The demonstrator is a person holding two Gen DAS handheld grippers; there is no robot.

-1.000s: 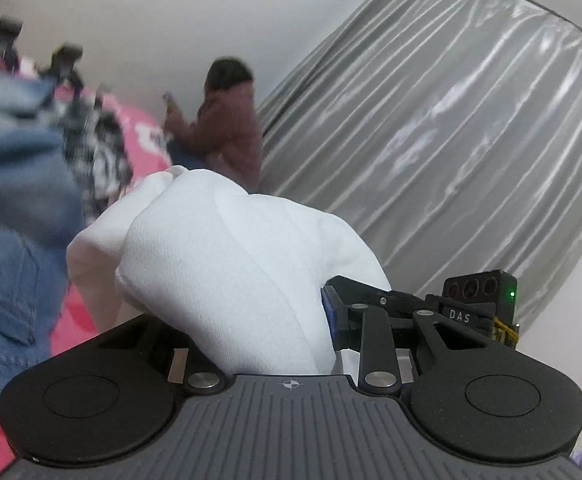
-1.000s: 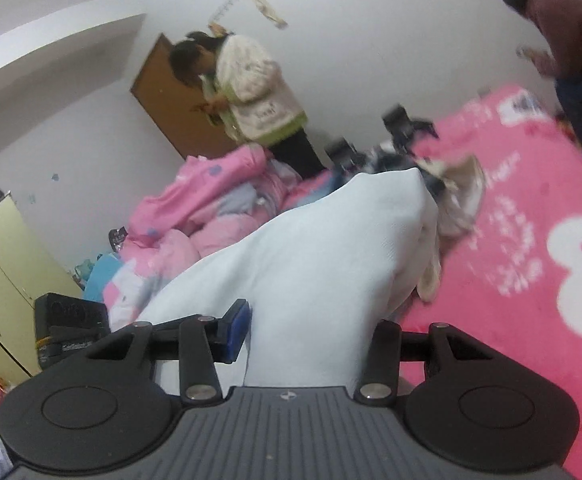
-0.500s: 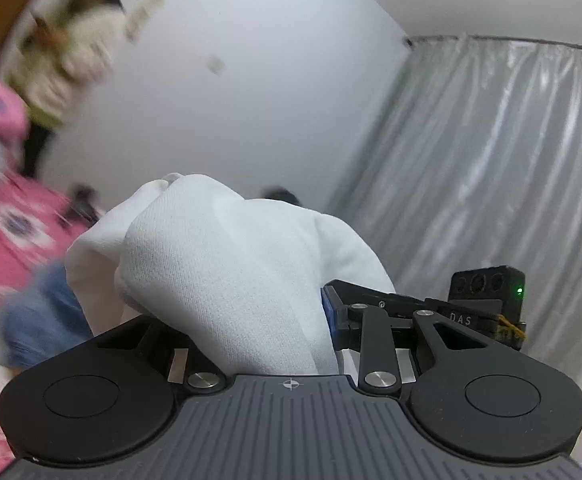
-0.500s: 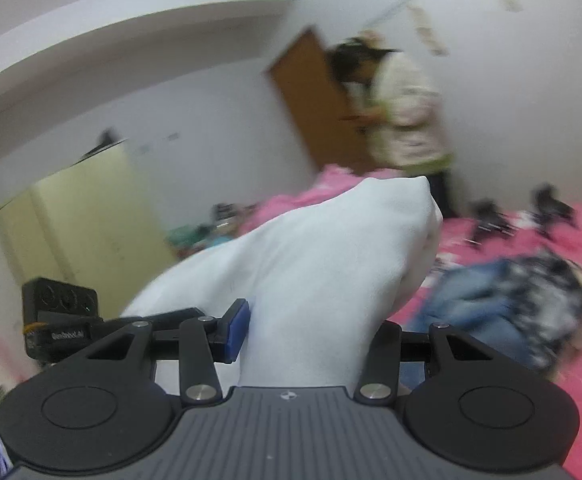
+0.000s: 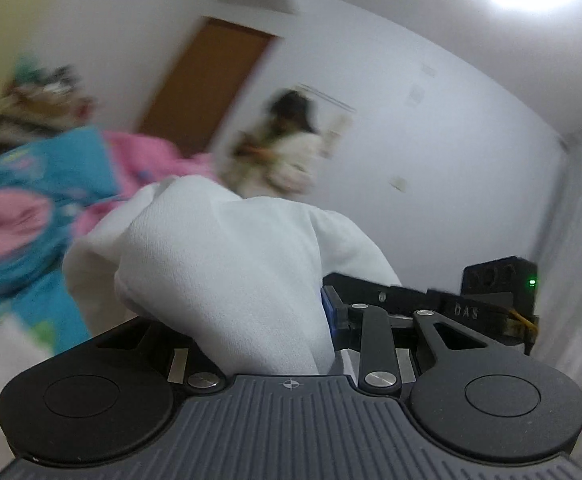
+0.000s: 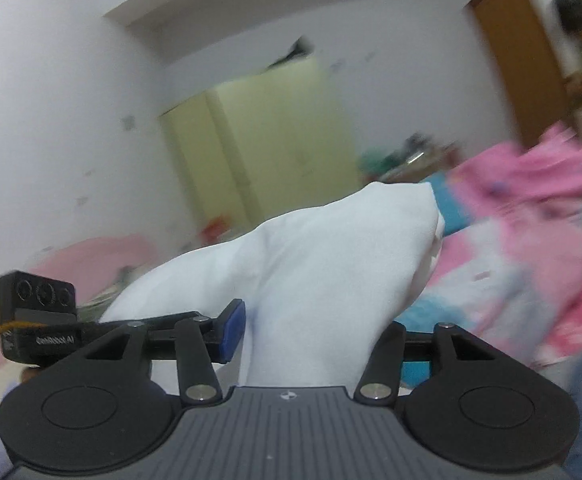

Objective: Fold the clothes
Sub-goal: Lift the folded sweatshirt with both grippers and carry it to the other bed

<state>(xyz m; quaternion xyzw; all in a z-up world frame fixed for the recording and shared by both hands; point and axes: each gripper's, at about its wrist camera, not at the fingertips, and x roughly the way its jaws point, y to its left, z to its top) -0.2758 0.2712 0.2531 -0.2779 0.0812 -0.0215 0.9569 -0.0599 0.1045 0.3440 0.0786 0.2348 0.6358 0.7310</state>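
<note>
Faintly, "DAS" beside left claw (image 5: 283, 312)

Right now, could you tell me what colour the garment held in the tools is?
Plain white garment, clearest in the right wrist view.

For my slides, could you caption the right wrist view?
White garment bunched between the right gripper as its jaws open, with pink bedding blurred behind.

A bunched garment (image 5: 227, 264) sits between the left gripper's (image 5: 251, 320) fingers, with bedding (image 5: 31, 208) to its left, a person (image 5: 283, 152) behind it, a door (image 5: 207, 80) further left behind, and a wardrobe (image 6: 259, 140) beyond the right gripper (image 6: 311, 332).
</note>
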